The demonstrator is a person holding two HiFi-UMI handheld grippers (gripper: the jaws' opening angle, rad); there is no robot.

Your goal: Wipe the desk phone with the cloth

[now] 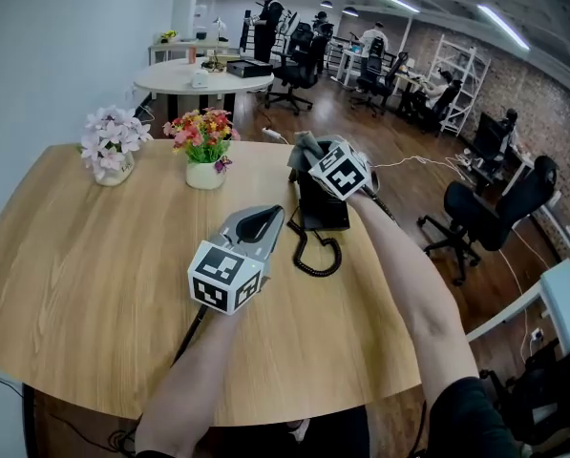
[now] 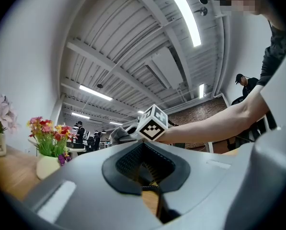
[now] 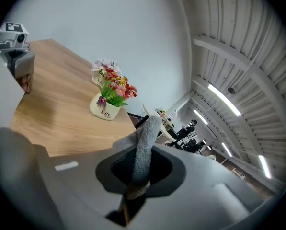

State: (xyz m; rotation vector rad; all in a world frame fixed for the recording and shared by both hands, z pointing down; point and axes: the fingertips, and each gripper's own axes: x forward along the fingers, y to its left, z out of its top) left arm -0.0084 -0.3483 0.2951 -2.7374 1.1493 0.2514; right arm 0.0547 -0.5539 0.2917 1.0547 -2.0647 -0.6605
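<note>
A black desk phone (image 1: 321,210) stands on the round wooden table (image 1: 94,256), right of centre, with its coiled cord (image 1: 318,256) lying in front. My right gripper (image 1: 310,155) hovers over the phone's far top edge, shut on a grey cloth (image 1: 301,143). In the right gripper view the cloth (image 3: 145,145) sticks up as a folded strip between the jaws of the right gripper (image 3: 142,170). My left gripper (image 1: 262,221) is just left of the phone, a little above the table. Its jaws (image 2: 145,169) stand together with nothing held. Neither gripper view shows the phone.
A pot of colourful flowers (image 1: 204,151) stands just behind and left of the phone, and a vase of pale flowers (image 1: 113,151) further left. The table's right edge (image 1: 399,256) is near the phone. Office chairs (image 1: 475,219), another table (image 1: 203,76) and people lie beyond.
</note>
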